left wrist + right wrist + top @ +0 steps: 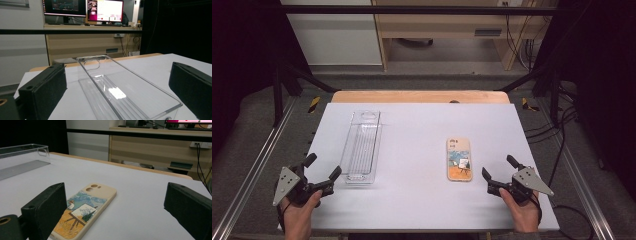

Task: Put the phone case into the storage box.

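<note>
- Both claws sat wide apart with nothing between them. The left gripper (323, 173) hovered just beside the near end of the clear plastic tray (361, 146), and the right gripper (498, 174) sat just off the near right corner of the phone (459, 159).
- Using the tray as the landmark: the phone lay flat, back side up, well off to the tray's right on the white table (422, 200), roughly level with the tray's near half. Not touching it.
- Looked to me like the job was getting the phone into the tray, and nothing had been grabbed yet.
- The phone case (83, 211) was thin and flat, so I'd have dropped the right claw low and pinched across the 2 long edges, not the ends.
- The left claw already faced the tray (125, 90), so I'd have used it to steady the near rim, since light plastic slides easily.
</note>
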### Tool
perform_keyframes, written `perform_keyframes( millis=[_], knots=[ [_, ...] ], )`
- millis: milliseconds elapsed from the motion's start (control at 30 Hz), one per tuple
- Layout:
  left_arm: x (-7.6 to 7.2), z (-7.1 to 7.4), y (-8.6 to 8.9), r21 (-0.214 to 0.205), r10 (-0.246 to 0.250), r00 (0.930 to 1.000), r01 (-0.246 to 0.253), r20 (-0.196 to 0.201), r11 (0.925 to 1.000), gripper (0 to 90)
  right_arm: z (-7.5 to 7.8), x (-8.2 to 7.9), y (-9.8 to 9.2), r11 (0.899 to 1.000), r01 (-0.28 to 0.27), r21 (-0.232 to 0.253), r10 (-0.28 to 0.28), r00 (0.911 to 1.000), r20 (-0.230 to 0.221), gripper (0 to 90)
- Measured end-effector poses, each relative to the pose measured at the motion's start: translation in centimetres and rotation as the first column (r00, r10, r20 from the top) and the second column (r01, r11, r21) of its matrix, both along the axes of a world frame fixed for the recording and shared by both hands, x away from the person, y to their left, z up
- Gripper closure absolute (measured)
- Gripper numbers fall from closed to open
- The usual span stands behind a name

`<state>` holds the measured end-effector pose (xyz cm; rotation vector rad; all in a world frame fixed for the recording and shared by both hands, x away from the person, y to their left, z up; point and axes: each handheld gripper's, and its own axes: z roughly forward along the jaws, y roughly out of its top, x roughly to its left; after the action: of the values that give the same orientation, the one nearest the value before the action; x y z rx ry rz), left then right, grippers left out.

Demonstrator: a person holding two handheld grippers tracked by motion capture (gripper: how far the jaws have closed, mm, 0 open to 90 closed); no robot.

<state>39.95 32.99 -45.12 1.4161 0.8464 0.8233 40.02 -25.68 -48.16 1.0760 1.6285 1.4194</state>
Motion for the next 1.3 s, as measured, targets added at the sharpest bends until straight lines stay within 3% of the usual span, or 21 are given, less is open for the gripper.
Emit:
perform_keyframes(
  millis=[167, 367, 433, 667, 1000, 1200, 1300],
  knots=[
    [0.0, -0.1, 0.0, 0.004, -0.001, 1.0000, 0.001, -0.004, 1.0000, 1.7, -0.2, 0.1, 0.0, 1.000, 0.016, 0.005, -0.016, 0.9987, -0.048, 7.0],
    [0.0, -0.1, 0.1, 0.009, 0.002, 1.0000, -0.002, -0.005, 1.0000, 1.7, -0.2, 0.1, -0.1, 1.000, 0.026, 0.005, -0.026, 0.9973, -0.069, 8.6],
    [0.1, -0.1, 0.1, 0.013, 0.004, 1.0000, -0.004, -0.006, 0.9999, 1.8, -0.5, 0.3, 0.1, 1.000, 0.019, -0.009, -0.020, 0.9950, -0.098, 10.0],
    [-0.1, 0.0, 0.3, -0.019, 0.007, 1.0000, -0.007, -0.005, 0.9998, 1.9, -0.7, 0.4, 0.5, 0.997, 0.023, -0.070, -0.032, 0.9899, -0.138, 17.1],
    [-0.1, 0.0, 0.1, -0.003, 0.004, 1.0000, -0.004, -0.007, 1.0000, 1.7, -0.5, 0.5, 0.5, 0.998, 0.029, -0.049, -0.035, 0.9907, -0.131, 13.2],
    [-0.1, -0.1, 0.1, -0.003, 0.006, 0.9999, -0.006, -0.010, 1.0000, 1.6, -0.1, 1.3, 0.7, 0.996, 0.050, -0.067, -0.061, 0.9827, -0.175, 10.0],
    [-0.2, -0.1, 0.2, -0.004, 0.007, 0.9999, -0.007, -0.008, 1.0000, 1.6, 0.4, 2.1, 1.0, 0.993, 0.051, -0.103, -0.071, 0.9768, -0.202, 10.1]
  ],
)
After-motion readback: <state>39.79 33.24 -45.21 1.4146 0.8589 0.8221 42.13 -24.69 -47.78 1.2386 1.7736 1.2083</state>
